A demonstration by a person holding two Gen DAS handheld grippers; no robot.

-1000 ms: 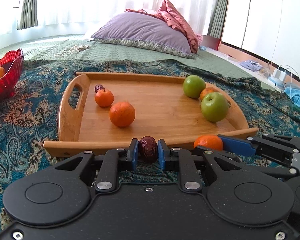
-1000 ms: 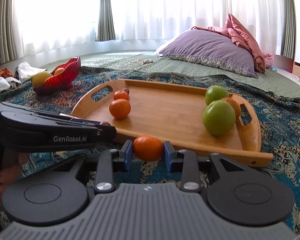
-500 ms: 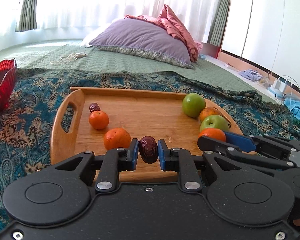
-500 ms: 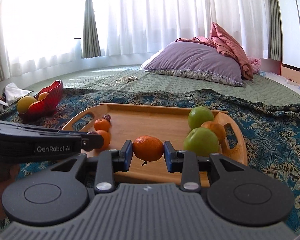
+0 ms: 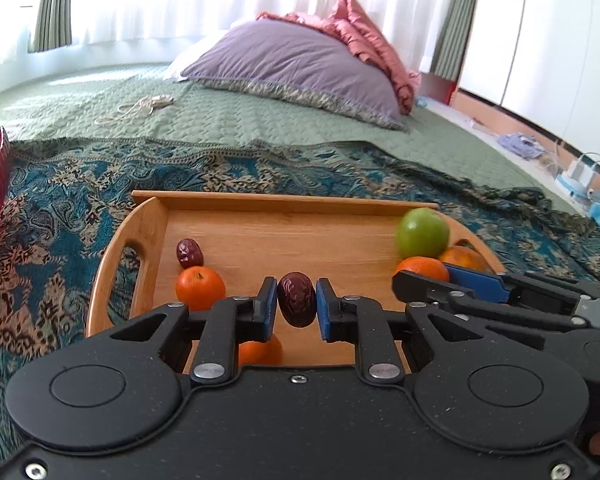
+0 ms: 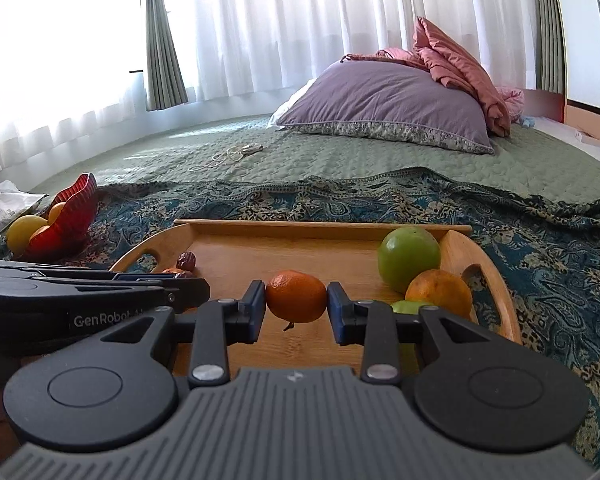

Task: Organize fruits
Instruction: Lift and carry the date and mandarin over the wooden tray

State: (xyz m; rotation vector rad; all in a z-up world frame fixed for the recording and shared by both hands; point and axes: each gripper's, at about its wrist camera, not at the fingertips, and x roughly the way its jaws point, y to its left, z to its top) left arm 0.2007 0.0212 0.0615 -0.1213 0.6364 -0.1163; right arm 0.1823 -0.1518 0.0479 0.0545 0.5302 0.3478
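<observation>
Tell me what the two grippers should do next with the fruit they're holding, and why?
Probably lower both toward the tray and let go. The left gripper is shut on a date, and the right gripper is shut on a tangerine. Both hang above the tray's wood, where another date, tangerines and green apples already sit, so setting each near its own kind seems sensible.

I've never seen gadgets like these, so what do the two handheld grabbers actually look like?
Both are matte black plastic. The left gripper and right gripper each have two fingers faced with blue pads, on linkage arms with silver rivets and round discs behind. The right one's body is ribbed grey. White "GenRobot" lettering marks the left one's side.
</observation>
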